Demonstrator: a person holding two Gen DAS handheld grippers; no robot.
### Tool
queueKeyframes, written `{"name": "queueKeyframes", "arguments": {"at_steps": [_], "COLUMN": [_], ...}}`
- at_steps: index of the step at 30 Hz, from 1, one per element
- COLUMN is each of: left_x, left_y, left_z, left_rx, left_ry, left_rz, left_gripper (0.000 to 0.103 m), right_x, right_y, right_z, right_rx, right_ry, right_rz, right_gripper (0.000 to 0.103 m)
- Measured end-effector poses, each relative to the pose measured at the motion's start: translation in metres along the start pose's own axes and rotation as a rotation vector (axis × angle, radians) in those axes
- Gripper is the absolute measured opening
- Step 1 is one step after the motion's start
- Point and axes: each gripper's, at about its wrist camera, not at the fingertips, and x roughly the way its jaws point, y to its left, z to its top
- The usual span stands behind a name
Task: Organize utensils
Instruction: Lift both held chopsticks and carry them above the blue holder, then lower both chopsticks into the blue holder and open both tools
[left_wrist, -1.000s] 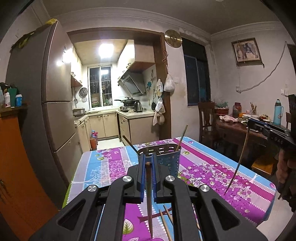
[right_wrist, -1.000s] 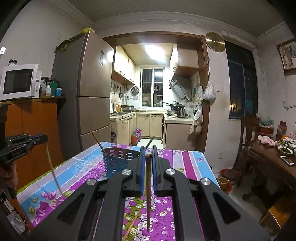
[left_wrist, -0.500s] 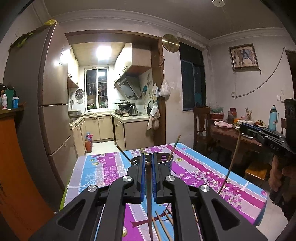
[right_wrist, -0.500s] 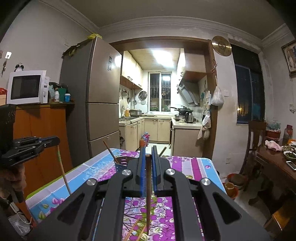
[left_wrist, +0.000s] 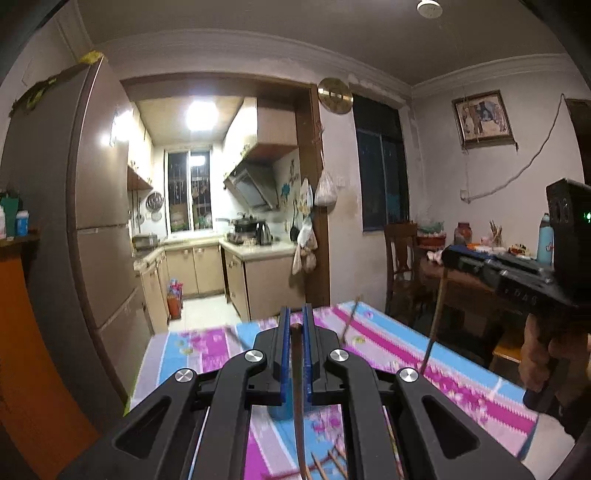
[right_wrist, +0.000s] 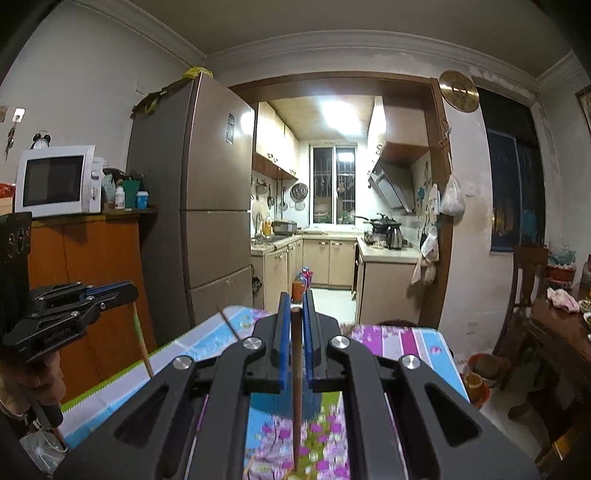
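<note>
My left gripper (left_wrist: 295, 321) is shut on a brown chopstick (left_wrist: 298, 398) that hangs down between its blue pads. My right gripper (right_wrist: 295, 308) is shut on another chopstick (right_wrist: 297, 398), also hanging point down. Each gripper shows in the other's view: the right one (left_wrist: 448, 256) at the right edge with its chopstick (left_wrist: 434, 325), the left one (right_wrist: 127, 290) at the left edge with its stick (right_wrist: 142, 339). The blue utensil basket (left_wrist: 282, 410) is mostly hidden behind the jaws; two sticks poke out of it. Loose chopsticks (left_wrist: 332, 461) lie on the floral tablecloth (left_wrist: 388, 347).
A tall fridge (right_wrist: 207, 206) stands beyond the table's far left. An orange cabinet (right_wrist: 92, 280) carries a microwave (right_wrist: 59, 181). A wooden chair (left_wrist: 402, 266) and a cluttered dark table (right_wrist: 561, 332) stand on the right. The kitchen doorway lies straight ahead.
Both grippers have risen with their chopsticks; the basket and table have sunk lower in both views and are now largely hidden behind the jaws.
</note>
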Motion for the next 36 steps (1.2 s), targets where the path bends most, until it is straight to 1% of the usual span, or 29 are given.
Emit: {"name": "queueKeyframes", "arguments": {"at_steps": [4,8,12,14,16,19,22,24,26,30,33,36], "left_x": [0.021,0.048,0.076,0.088,0.106,0.132,0.158,0.173,0.183,0.203,0.213,0.215], "left_y": [0.003,0.004,0.009,0.011,0.013,0.015,0.019,0.025,0.029,0.037,0.043,0.045], "left_z": [0.039,0.073,0.094,0.097,0.094,0.081,0.061,0.046,0.031,0.003,-0.018,-0.028], "left_rx": [-0.001,0.015,0.006,0.001,0.001,0.0,0.001,-0.021,-0.047,-0.093,-0.129,-0.136], "left_ry": [-0.066,-0.14,-0.179,-0.178,-0.166,-0.127,-0.08,-0.043,-0.012,0.048,0.093,0.097], "left_rz": [-0.002,0.024,0.047,0.051,0.059,0.064,0.066,0.053,0.035,0.012,-0.005,-0.008], "left_gripper": [0.008,0.008,0.008,0.007,0.007,0.007,0.007,0.007,0.007,0.008,0.008,0.008], "right_x": [0.02,0.044,0.072,0.086,0.104,0.126,0.151,0.166,0.178,0.194,0.202,0.206], "right_y": [-0.001,-0.008,-0.016,-0.018,-0.02,-0.023,-0.027,-0.032,-0.037,-0.035,-0.034,-0.031], "right_z": [0.03,0.057,0.071,0.072,0.07,0.058,0.041,0.026,0.011,-0.018,-0.033,-0.039], "right_rx": [0.002,0.019,0.044,0.051,0.061,0.085,0.104,0.129,0.163,0.185,0.191,0.191], "right_ry": [-0.044,-0.083,-0.112,-0.112,-0.105,-0.076,-0.026,0.018,0.067,0.141,0.179,0.193], "right_rz": [-0.002,-0.013,-0.028,-0.039,-0.047,-0.039,-0.041,-0.036,-0.018,-0.005,-0.007,-0.013], "right_gripper": [0.005,0.005,0.005,0.005,0.005,0.005,0.005,0.005,0.005,0.005,0.006,0.006]}}
